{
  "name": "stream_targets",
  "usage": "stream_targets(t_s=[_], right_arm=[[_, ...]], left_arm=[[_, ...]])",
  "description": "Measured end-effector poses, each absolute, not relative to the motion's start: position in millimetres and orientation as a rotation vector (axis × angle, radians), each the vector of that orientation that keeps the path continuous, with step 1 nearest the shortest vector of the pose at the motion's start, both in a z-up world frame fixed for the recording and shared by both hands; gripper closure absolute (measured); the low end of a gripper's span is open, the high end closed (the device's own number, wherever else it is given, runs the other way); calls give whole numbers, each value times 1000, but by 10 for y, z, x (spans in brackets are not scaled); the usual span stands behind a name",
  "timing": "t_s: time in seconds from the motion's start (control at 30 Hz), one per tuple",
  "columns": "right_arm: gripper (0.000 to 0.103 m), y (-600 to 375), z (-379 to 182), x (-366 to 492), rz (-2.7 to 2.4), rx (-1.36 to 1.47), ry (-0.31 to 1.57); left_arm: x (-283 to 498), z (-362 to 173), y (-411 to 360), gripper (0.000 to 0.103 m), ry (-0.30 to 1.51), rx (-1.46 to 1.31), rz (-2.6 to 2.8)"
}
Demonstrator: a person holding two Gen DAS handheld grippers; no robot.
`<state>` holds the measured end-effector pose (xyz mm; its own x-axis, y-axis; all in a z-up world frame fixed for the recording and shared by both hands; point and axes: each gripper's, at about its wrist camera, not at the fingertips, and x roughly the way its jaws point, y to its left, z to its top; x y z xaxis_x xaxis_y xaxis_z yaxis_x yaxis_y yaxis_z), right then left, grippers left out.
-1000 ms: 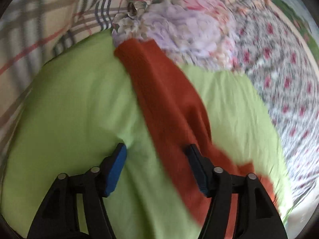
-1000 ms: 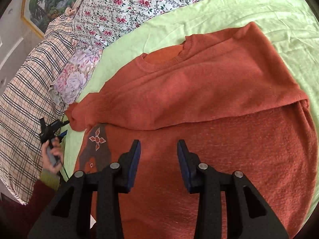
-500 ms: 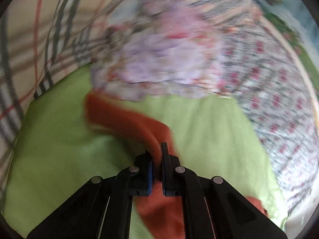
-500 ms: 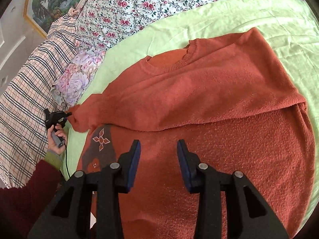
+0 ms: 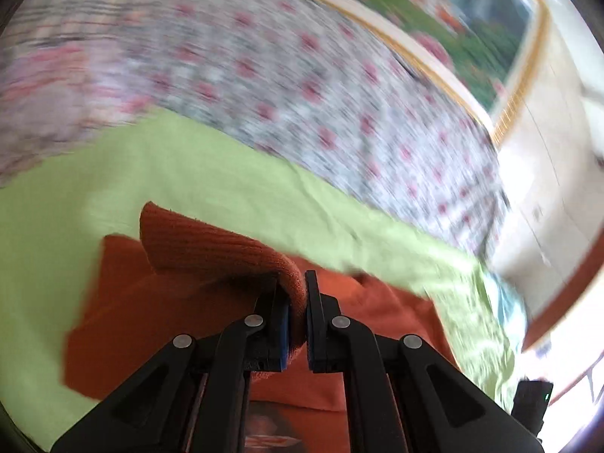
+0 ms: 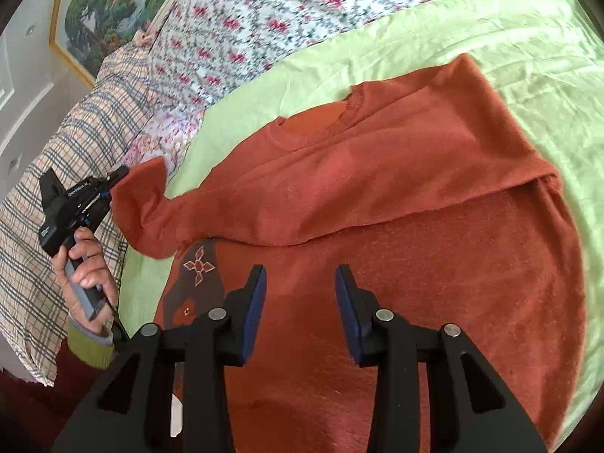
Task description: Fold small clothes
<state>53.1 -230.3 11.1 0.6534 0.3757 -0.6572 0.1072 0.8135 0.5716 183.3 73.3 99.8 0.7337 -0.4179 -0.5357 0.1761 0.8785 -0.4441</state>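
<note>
A rust-orange knitted sweater (image 6: 396, 204) lies on a light green sheet (image 6: 528, 56), its top part folded down over the body. My left gripper (image 5: 296, 283) is shut on the ribbed cuff of the left sleeve (image 5: 211, 245). From the right wrist view, that same left gripper (image 6: 113, 181) holds the sleeve end (image 6: 143, 196) lifted at the sweater's left side. My right gripper (image 6: 300, 283) hovers open over the sweater's lower body, with nothing between its fingers. A small patterned motif (image 6: 198, 266) shows near the left finger.
A floral bedspread (image 6: 264, 11) and a plaid blanket (image 6: 56, 173) lie beyond and left of the green sheet. A framed landscape picture (image 6: 105, 11) hangs on the wall. A person's hand (image 6: 85, 268) in a green cuff grips the left gripper's handle.
My left gripper closed on the sleeve cuff, then lifted it and swung it over towards the sweater's body. My right gripper has stayed nearly still and open.
</note>
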Motion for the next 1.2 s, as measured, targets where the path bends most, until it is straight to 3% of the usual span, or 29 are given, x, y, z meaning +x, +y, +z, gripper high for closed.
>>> stream_targets(t_s=[0.17,0.43,0.47,0.53,0.6,0.73,1.0,1.2], right_arm=[[64,-2535,62,353,128,659,844],[64,-2894,26,71,41,719,818],[64,-2921,33,51,35,723,812],[64,-2948,52,24,22,725,802],[64,-2963,75,34,16,723,794],[64,-2917,149,164,26,696,786],[58,-2630,194,820,98,567,827],[54,-2757,-17,1220,21,642,862]], left_arm=[[2013,705,-325,98,777,-260,-448],[2337,39,-1301,96,927,-112,-538],[2334,-9,-1347,93,942,-97,-541],[2305,-97,-1406,70,981,-84,-558],[2240,-130,-1398,55,1001,-91,-572],[1879,-58,-1166,45,984,-43,-544],[1196,117,-99,45,922,11,-362],[1129,23,773,45,926,-15,-109]])
